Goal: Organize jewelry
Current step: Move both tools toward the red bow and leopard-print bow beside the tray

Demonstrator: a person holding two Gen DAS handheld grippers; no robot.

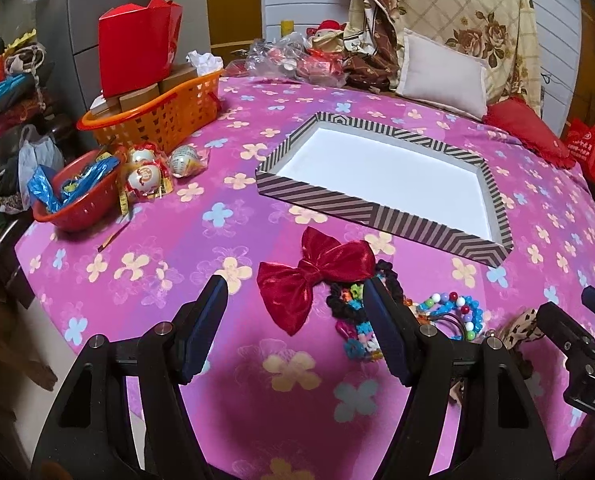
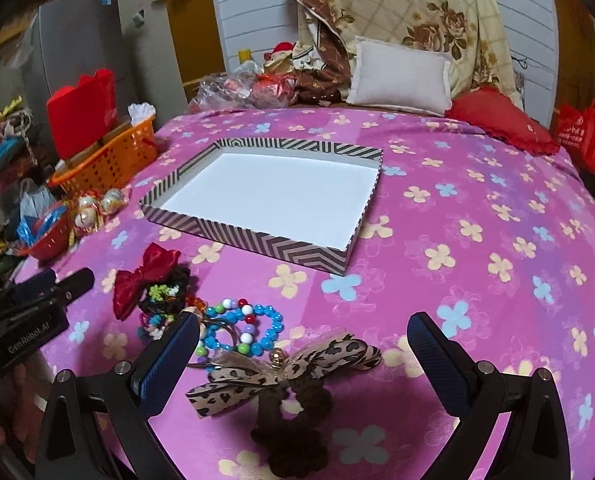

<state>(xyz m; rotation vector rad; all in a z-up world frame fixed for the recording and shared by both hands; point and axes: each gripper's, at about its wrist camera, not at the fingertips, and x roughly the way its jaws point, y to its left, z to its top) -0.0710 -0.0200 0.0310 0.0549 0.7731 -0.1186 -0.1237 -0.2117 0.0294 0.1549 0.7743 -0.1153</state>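
Both tools are spread wide, empty. Right tool (image 2: 301, 356) straddles the leopard bow (image 2: 281, 372), whose long axis runs across the gap; the striped box (image 2: 249, 242) lies ahead on the bed, empty.

A tray (image 2: 253, 196) sits mid-bed (image 2: 477, 216). Nearer the cameras lie a bow (image 1: 313, 276), a scrunchie (image 1: 345, 300) touching its right side, and bracelets (image 2: 237, 328) further right. A second bow (image 2: 281, 368) lies in front of the bracelets. A basket (image 1: 157, 116) stands left of the tray, pillows (image 1: 441, 68) behind.
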